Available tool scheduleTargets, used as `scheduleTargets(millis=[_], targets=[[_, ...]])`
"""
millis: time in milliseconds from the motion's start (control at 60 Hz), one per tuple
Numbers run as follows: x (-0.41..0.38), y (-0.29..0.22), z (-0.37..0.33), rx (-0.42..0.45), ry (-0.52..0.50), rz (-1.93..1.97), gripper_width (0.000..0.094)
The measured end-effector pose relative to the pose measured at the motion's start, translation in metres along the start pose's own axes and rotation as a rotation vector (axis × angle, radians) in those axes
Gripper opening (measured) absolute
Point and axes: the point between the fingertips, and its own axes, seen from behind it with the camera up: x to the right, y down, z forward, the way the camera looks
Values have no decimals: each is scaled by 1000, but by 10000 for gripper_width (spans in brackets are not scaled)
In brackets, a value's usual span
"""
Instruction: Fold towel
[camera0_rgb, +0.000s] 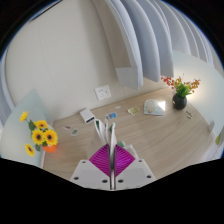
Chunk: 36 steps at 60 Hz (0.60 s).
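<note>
My gripper (111, 148) is held well above a wooden table (150, 140). Its two fingers, with magenta pads (100, 160), are pressed together. A thin pale strip of the towel (110, 133) is pinched between them and stands up edge-on just ahead of the fingertips. The rest of the towel is hidden by the fingers and the gripper body.
Sunflowers (40, 135) stand at the table's left end, and a black vase of flowers (179, 97) at the far right. A white box (153, 105) and small items (88, 117) lie toward the back. Behind are a white wall with a socket (103, 92) and curtains (150, 40).
</note>
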Motion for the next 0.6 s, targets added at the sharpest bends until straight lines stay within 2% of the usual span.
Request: scheduleTargets(millis=[150, 283, 350, 400, 433, 467, 533, 567, 583, 600], targets=[[64, 39, 54, -102, 75, -111, 38], [82, 61, 70, -118, 88, -250, 48], [84, 64, 71, -115, 80, -281, 85], [84, 63, 70, -105, 79, -296, 162], [85, 60, 68, -102, 84, -313, 261], [89, 55, 66, -92, 90, -333, 418], [87, 44, 54, -79, 102, -361, 672], [83, 37, 44, -73, 95, -363, 858], [79, 33, 37, -66, 89, -360, 869], [75, 29, 30, -60, 78, -357, 842]])
